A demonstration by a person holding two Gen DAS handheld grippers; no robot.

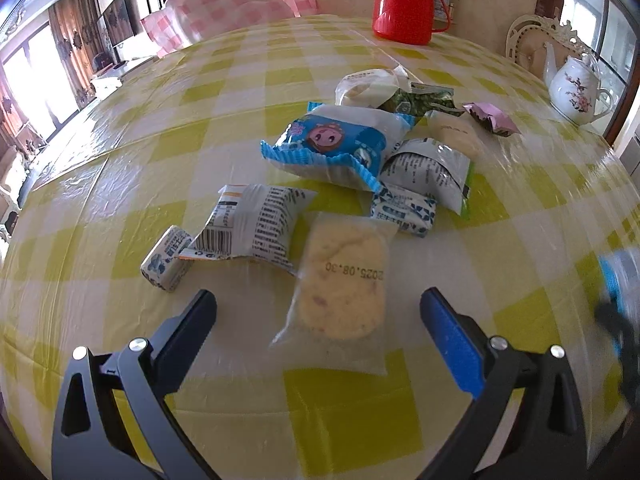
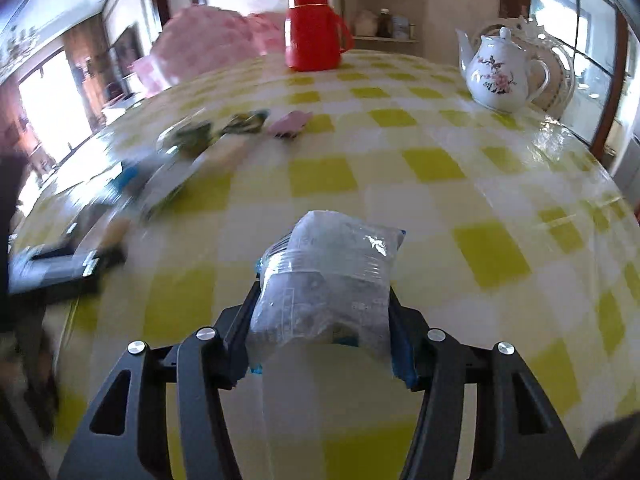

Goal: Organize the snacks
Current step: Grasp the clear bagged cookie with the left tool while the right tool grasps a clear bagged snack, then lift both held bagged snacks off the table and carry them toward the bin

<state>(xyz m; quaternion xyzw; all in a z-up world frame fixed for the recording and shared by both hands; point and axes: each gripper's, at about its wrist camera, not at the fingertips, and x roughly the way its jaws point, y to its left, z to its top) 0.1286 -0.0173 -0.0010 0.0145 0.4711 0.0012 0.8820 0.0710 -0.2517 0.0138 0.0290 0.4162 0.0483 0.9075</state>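
Several snack packets lie in a heap on the yellow-checked table (image 1: 160, 148). A clear packet with a yellow cake (image 1: 340, 284) lies nearest, just beyond my open left gripper (image 1: 318, 304). Behind it are a white printed packet (image 1: 256, 228), a small blue-white roll (image 1: 166, 258), a blue cartoon packet (image 1: 336, 144) and more wrappers. My right gripper (image 2: 322, 300) is shut on a clear blue-edged snack packet (image 2: 328, 276), held above the table to the right of the heap (image 2: 192, 140). It shows blurred at the right edge of the left wrist view (image 1: 616, 280).
A red thermos jug (image 1: 404, 0) stands at the table's far edge; it also shows in the right wrist view (image 2: 312, 28). A white flowered teapot (image 1: 576, 88) stands at the far right, also in the right wrist view (image 2: 500, 76). A pink checked cushion (image 1: 228, 4) lies beyond the table.
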